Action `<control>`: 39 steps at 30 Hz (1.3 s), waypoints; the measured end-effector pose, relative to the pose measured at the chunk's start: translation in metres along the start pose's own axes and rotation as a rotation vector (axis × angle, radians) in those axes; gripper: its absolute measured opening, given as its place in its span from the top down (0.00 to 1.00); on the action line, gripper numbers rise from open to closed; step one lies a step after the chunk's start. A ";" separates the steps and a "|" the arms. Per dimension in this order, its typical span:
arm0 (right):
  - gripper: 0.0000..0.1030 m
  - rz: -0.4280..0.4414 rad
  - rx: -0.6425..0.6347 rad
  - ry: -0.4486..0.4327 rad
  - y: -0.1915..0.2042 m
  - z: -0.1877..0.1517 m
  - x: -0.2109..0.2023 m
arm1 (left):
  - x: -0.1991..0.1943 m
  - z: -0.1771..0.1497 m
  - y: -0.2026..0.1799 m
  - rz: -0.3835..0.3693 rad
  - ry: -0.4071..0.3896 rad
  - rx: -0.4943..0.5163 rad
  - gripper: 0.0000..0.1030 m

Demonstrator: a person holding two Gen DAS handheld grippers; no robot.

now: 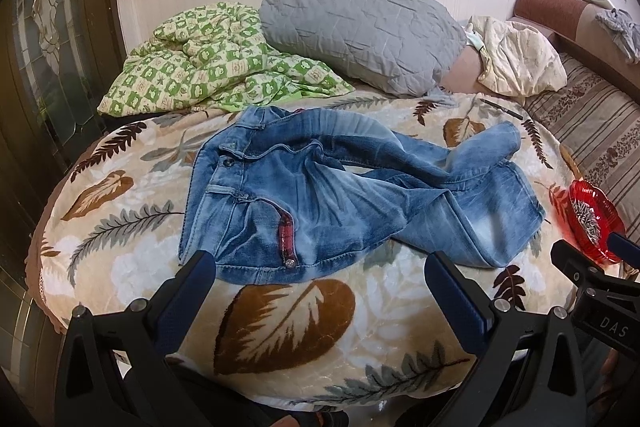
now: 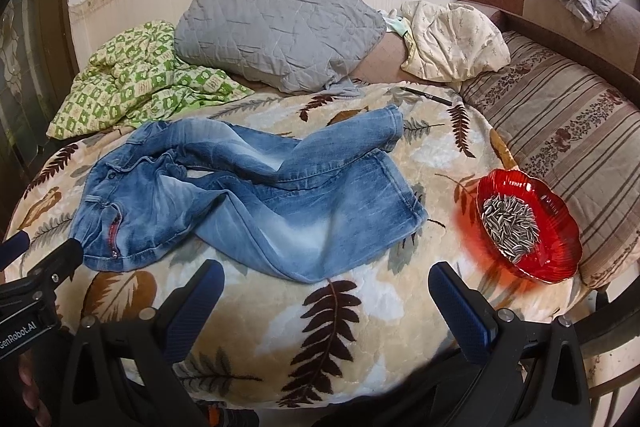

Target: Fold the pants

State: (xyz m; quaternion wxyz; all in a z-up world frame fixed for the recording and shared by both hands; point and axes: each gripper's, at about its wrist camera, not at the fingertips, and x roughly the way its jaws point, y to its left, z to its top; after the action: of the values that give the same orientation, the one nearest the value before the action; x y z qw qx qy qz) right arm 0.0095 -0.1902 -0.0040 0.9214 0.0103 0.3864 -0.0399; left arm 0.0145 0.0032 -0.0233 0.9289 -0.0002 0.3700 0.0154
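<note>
Your jeans [image 1: 344, 195] lie crumpled on the leaf-print blanket [image 1: 288, 327], and everything else is easiest placed from them. The waistband sits at their left end, with a strip of red plaid lining [image 1: 286, 237] showing at the fly. The two legs run off to the right, one crossing over the other, so the cuffs end apart: one cuff points away from you, the other lies nearer you.

Your left gripper [image 1: 320, 283] hovers just this side of the waistband's hem, fingers spread wide and empty, not touching the denim. Your right gripper [image 2: 326, 291] hangs just this side of the nearer leg, also spread wide and holding nothing.

To the right of the jeans, close to the nearer cuff, a red glass dish [image 2: 560, 227] holds sunflower seeds [image 2: 510, 223]. Beyond the farther cuff, a dark pen [image 2: 428, 95] lies on the blanket. Behind the jeans, against the wall, sits a grey quilted pillow [image 1: 360, 31], with a green checked quilt [image 1: 208, 63] bunched to its left and a cream cloth [image 1: 516, 59] to its right. A striped cushion [image 2: 560, 139] lies beyond the dish, on the far right.
</note>
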 end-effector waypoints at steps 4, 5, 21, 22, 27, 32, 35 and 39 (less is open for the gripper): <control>0.00 0.007 -0.003 0.005 0.001 0.001 0.002 | 0.004 0.001 0.000 -0.001 0.005 0.000 0.00; 0.00 0.011 -0.002 0.004 0.001 0.001 0.002 | 0.004 0.001 0.000 -0.001 0.007 0.002 0.00; 0.00 0.013 -0.010 0.031 0.002 0.006 0.012 | 0.011 0.008 -0.005 -0.017 0.016 0.046 0.00; 0.00 0.021 -0.008 0.028 0.001 0.006 0.012 | 0.010 0.010 -0.006 -0.034 0.012 0.055 0.00; 0.00 0.125 0.015 0.025 -0.015 0.016 0.013 | 0.011 0.032 -0.009 -0.149 -0.031 0.135 0.00; 0.00 0.192 0.069 -0.043 -0.057 0.041 0.016 | 0.037 0.069 -0.024 -0.230 -0.012 0.198 0.00; 0.00 0.223 0.115 -0.032 -0.088 0.064 0.032 | 0.071 0.093 -0.038 -0.221 0.041 0.205 0.00; 0.00 0.215 0.143 -0.050 -0.117 0.094 0.059 | 0.107 0.109 -0.070 -0.269 0.062 0.304 0.00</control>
State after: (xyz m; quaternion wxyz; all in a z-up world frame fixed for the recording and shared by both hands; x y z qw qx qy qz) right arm 0.1082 -0.3152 0.0215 0.9266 0.1163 0.3563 0.0316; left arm 0.1686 -0.0629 -0.0184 0.9000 0.0901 0.3933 -0.1649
